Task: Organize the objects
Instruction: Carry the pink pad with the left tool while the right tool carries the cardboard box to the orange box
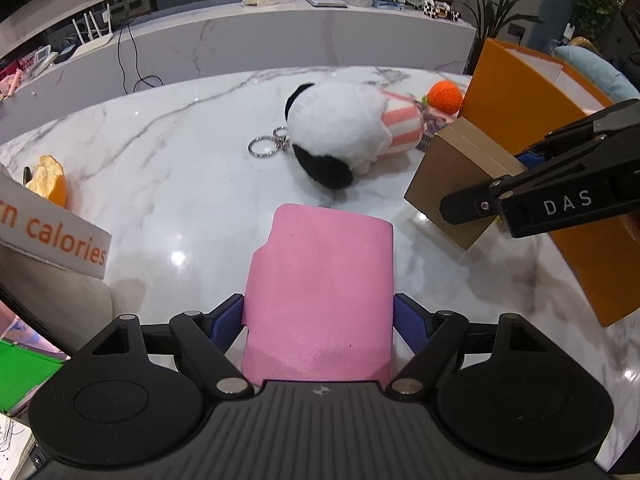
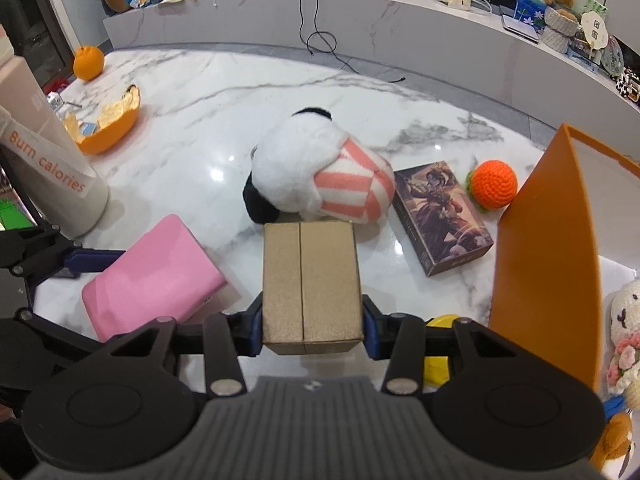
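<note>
A pink case (image 1: 320,272) lies lengthwise between the blue pads of my left gripper (image 1: 318,312), which press on its two long sides just above the marble table (image 1: 168,184). The right wrist view shows the same pink case (image 2: 156,276) at lower left, tilted. My right gripper (image 2: 312,320) is shut on a small cardboard box (image 2: 310,276) and holds it above the table, in front of the plush. In the left wrist view that cardboard box (image 1: 452,164) hangs at the right in the black fingers (image 1: 472,204).
A white plush dog (image 2: 296,168) in a pink-striped shirt lies mid-table, with key rings (image 1: 264,146) beside it. Right of it are a printed box (image 2: 440,220), a crocheted orange (image 2: 494,184) and a tall orange bin (image 2: 548,260). A "Burn calories" cup (image 2: 60,176) and orange peel (image 2: 112,124) stand left.
</note>
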